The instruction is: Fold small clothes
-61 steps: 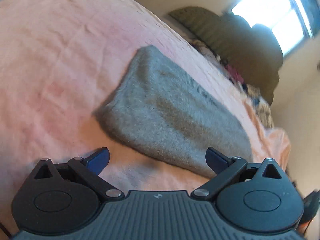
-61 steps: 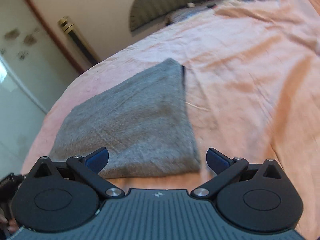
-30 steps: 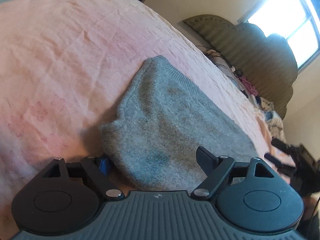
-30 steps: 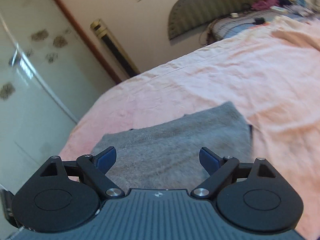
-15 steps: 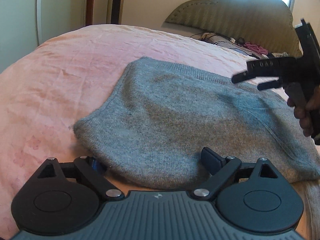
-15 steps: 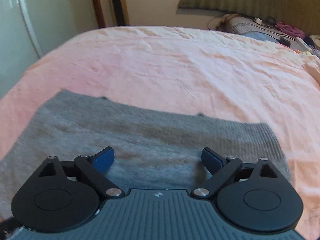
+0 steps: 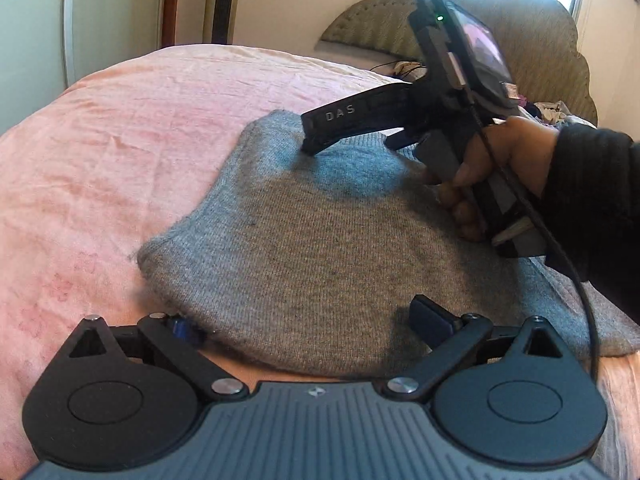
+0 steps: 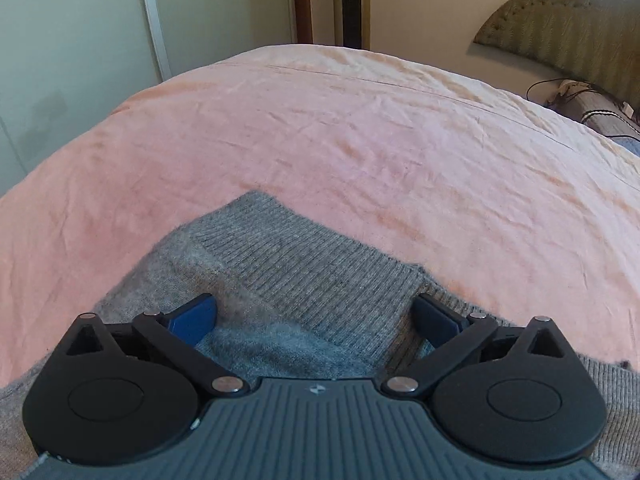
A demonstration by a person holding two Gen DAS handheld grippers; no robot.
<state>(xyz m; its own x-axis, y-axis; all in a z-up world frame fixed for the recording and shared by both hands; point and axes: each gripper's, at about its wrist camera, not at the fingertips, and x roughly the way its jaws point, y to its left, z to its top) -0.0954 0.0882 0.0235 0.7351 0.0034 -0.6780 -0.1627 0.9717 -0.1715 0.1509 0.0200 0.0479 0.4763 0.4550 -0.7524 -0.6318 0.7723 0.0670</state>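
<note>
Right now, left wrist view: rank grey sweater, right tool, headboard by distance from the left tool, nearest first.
1. grey sweater: directly ahead of the left tool, its near edge between the opening jaws.
2. right tool: farther, upper right, jaws opening over the sweater's far part.
3. headboard: farthest, behind the pink bedspread.

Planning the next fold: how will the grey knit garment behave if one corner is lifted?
The grey knit garment will probably droop limply; its edges already sag onto the pink bedsheet. The fuzzy knit likely grips rather than slips.
</note>
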